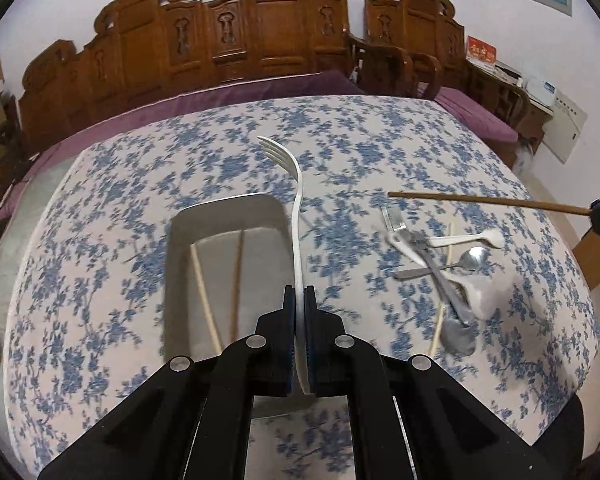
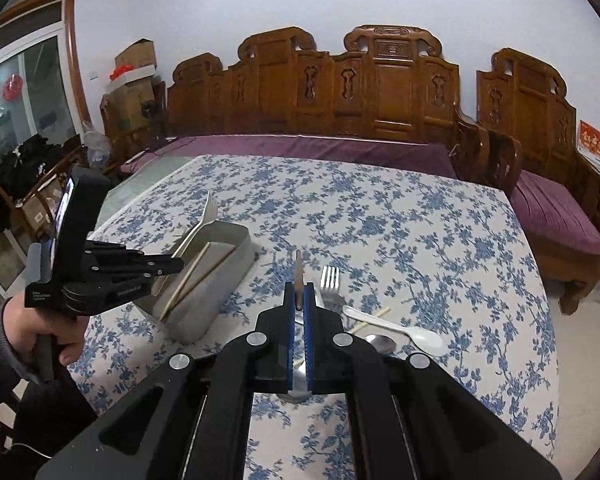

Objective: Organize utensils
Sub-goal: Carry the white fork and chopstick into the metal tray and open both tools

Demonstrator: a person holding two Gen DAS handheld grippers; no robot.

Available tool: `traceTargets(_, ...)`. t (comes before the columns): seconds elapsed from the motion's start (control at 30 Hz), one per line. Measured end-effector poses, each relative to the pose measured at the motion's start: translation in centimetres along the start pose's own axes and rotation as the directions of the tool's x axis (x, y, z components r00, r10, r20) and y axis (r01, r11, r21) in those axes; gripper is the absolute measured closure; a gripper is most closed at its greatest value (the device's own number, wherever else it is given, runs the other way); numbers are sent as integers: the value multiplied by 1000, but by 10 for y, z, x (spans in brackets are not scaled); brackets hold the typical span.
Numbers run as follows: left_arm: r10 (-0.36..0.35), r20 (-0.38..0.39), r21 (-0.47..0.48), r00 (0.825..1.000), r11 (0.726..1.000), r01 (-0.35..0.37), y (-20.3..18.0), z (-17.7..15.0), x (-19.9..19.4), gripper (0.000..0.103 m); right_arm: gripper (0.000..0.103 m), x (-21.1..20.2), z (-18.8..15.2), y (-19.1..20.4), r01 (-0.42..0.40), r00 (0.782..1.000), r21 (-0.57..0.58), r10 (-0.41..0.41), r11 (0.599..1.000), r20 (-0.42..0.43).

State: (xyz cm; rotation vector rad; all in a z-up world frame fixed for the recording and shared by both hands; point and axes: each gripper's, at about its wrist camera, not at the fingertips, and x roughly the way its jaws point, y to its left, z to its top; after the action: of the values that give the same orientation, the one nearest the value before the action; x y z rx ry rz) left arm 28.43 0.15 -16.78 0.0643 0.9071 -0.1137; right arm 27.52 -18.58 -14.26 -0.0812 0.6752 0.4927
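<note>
We're in a home's living room: a carved wooden sofa with purple cushions lines the far wall. A table in blue floral cloth stands near it, cardboard boxes stacked far left.

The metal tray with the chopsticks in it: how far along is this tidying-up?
Early on. Two chopsticks already lie in the grey tray. In hand: the left tool grips a white fork above the tray, and the right tool pinches a brown chopstick. Left on the cloth: a metal fork, white spoons, metal spoons and a pale chopstick.
</note>
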Motion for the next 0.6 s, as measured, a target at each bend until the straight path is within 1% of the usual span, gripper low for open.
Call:
traceTargets(0.27, 31, -34, -32, 999, 999, -32, 32, -9, 10, 99, 98, 3, 11, 25, -21, 1000, -27, 22, 999, 10)
traceTargets(0.6, 38, -73, -57, 997, 997, -42, 51, -19, 27, 99, 98, 12, 24, 57, -57, 998, -61, 58, 997, 14)
